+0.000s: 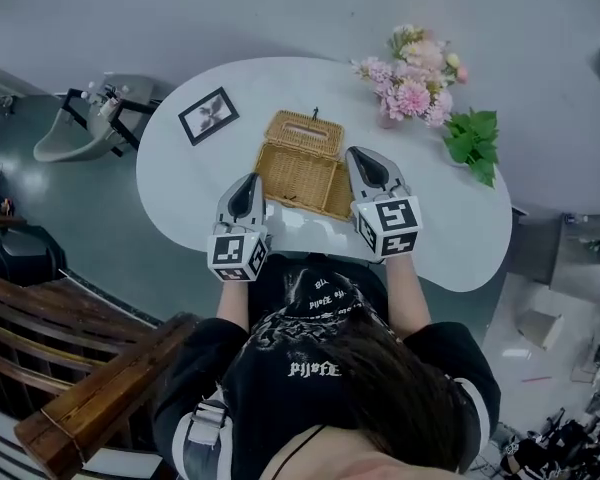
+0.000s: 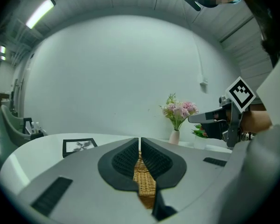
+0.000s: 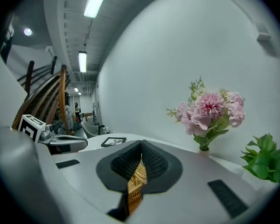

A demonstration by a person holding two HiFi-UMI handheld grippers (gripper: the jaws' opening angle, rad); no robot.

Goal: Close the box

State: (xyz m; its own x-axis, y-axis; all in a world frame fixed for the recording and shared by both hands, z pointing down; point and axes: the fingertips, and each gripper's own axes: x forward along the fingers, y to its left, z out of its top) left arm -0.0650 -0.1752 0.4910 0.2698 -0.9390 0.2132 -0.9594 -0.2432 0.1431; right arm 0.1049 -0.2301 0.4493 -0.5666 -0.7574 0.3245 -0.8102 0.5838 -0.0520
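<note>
An open wicker box [image 1: 298, 176] lies in the middle of the white table [image 1: 450, 238], its lid [image 1: 303, 132] with a slot raised at the far side. My left gripper [image 1: 251, 182] is shut, its tip at the box's near left edge. My right gripper [image 1: 357, 155] is shut too, its tip at the box's right edge. In the left gripper view the pads [image 2: 126, 158] meet and wicker [image 2: 144, 183] shows through the slit below them. The right gripper view shows the same: closed pads [image 3: 154, 162] with wicker [image 3: 136, 183] underneath. Whether either tip touches the box is unclear.
A framed picture [image 1: 208, 115] lies at the table's left. Pink flowers in a vase [image 1: 412, 78] and a green plant [image 1: 472, 140] stand at the far right. A grey seat [image 1: 80, 128] is off the left end, and wooden furniture [image 1: 90, 388] at the near left.
</note>
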